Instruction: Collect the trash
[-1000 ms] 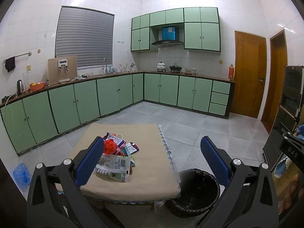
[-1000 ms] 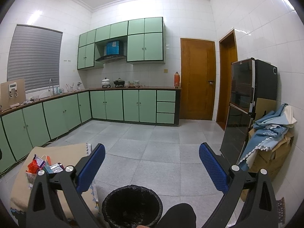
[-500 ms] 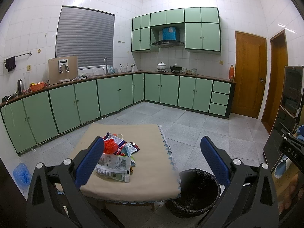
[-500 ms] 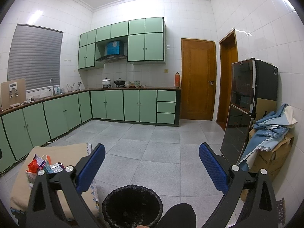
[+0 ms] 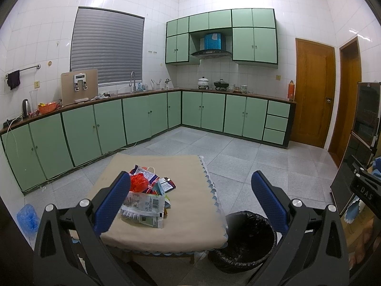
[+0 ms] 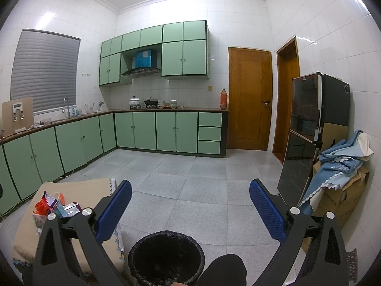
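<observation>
A pile of trash lies on a low table with a beige cloth: a white printed wrapper, a red crumpled piece and several small packets. The pile also shows in the right wrist view. A bin with a black liner stands on the floor right of the table; it also shows in the right wrist view. My left gripper is open and empty, held above the table's near side. My right gripper is open and empty above the bin.
Green cabinets run along the left and back walls. A black fridge and a cardboard box with blue cloths stand at the right. Two wooden doors are at the back. A blue bag lies on the floor at left.
</observation>
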The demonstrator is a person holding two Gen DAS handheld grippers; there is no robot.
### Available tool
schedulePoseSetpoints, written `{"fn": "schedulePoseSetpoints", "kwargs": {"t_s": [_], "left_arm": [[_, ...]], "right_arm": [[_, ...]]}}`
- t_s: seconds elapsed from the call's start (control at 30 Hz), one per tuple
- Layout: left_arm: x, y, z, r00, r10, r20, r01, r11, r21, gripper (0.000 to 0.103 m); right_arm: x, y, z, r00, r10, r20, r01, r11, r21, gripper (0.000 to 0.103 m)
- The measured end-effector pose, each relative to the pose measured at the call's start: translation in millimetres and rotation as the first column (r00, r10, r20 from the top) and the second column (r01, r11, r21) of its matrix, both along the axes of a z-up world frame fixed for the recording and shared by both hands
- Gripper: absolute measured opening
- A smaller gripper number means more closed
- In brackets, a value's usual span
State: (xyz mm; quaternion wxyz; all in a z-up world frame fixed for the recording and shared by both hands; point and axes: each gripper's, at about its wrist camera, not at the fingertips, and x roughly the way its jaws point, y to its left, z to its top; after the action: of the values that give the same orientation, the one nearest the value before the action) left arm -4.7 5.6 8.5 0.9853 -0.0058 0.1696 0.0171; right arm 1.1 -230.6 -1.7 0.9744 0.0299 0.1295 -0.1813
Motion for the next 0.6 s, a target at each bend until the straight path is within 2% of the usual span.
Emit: {"fn": "schedulePoseSetpoints", "kwargs": {"t_s": [0.3, 0.6], "left_arm": [[-1, 4, -3, 1.000, 0.012, 0.008, -0.012, 1.000, 0.004, 0.098], [8, 21, -10, 0.997, 0.071, -0.009, -0.071, 0.997, 0.002, 0.098]], "right_arm": [[9, -2, -5, 0.999, 0.029, -0.016, -0.029, 1.000, 0.002, 0.097], [23, 8, -11, 0.997, 0.075, -0.027, -0.076, 0.997, -0.012, 0.097]]}}
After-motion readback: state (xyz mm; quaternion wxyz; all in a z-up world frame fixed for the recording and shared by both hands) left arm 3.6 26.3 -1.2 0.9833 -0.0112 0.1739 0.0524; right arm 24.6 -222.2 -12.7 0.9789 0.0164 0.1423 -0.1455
